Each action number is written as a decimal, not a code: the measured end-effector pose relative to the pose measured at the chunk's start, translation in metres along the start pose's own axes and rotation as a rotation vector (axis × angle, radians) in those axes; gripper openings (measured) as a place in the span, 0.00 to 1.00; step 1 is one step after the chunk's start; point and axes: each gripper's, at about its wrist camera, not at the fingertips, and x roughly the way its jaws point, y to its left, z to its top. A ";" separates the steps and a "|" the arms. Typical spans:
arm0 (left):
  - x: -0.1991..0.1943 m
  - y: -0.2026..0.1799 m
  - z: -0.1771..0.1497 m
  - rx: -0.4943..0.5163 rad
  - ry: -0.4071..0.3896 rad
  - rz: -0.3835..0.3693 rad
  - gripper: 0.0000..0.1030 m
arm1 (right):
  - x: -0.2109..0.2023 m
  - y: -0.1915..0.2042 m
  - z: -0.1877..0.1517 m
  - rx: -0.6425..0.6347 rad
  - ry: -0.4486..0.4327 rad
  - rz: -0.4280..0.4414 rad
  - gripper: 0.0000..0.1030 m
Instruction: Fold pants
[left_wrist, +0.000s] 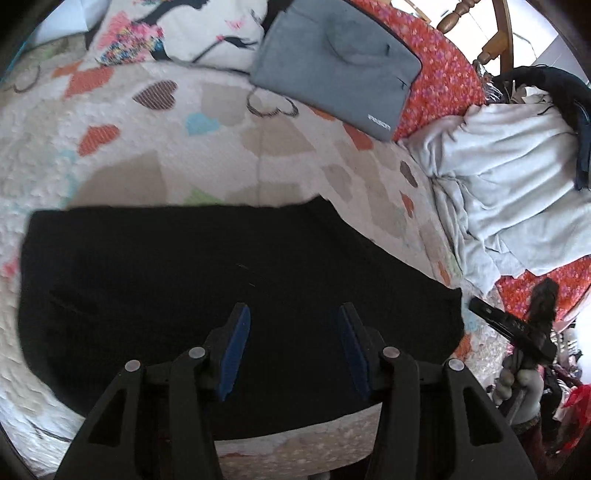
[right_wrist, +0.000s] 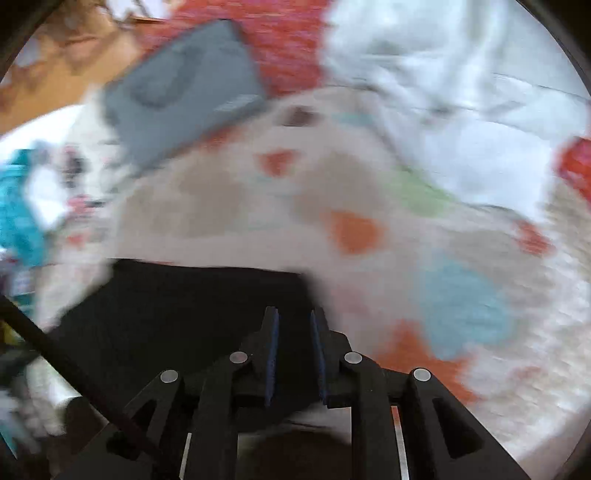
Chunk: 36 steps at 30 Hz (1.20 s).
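Observation:
Black pants (left_wrist: 155, 280) lie folded into a flat rectangle on a quilt with coloured hearts (left_wrist: 258, 155). My left gripper (left_wrist: 293, 314) is open and empty, hovering over the near right part of the pants. In the blurred right wrist view the pants (right_wrist: 177, 317) fill the lower left, and my right gripper (right_wrist: 293, 317) is over their right edge with a narrow gap between its blue pads, holding nothing. The right gripper also shows in the left wrist view (left_wrist: 480, 306) at the pants' right edge.
A grey folded garment (left_wrist: 332, 62) lies at the back on a red floral cover (left_wrist: 443, 74). A crumpled pale-blue garment (left_wrist: 509, 192) lies to the right. A patterned pillow (left_wrist: 177, 33) is at the back left. A wooden bedpost (left_wrist: 458, 14) stands behind.

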 end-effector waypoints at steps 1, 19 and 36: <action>0.002 -0.002 -0.001 0.000 0.003 -0.005 0.47 | 0.014 0.005 0.004 0.011 0.031 0.058 0.21; 0.042 0.007 -0.020 -0.020 -0.074 -0.036 0.47 | 0.078 0.128 0.049 -0.287 0.060 0.055 0.54; 0.030 0.039 -0.024 -0.098 -0.167 -0.189 0.50 | 0.227 0.247 0.065 -0.431 0.306 0.013 0.05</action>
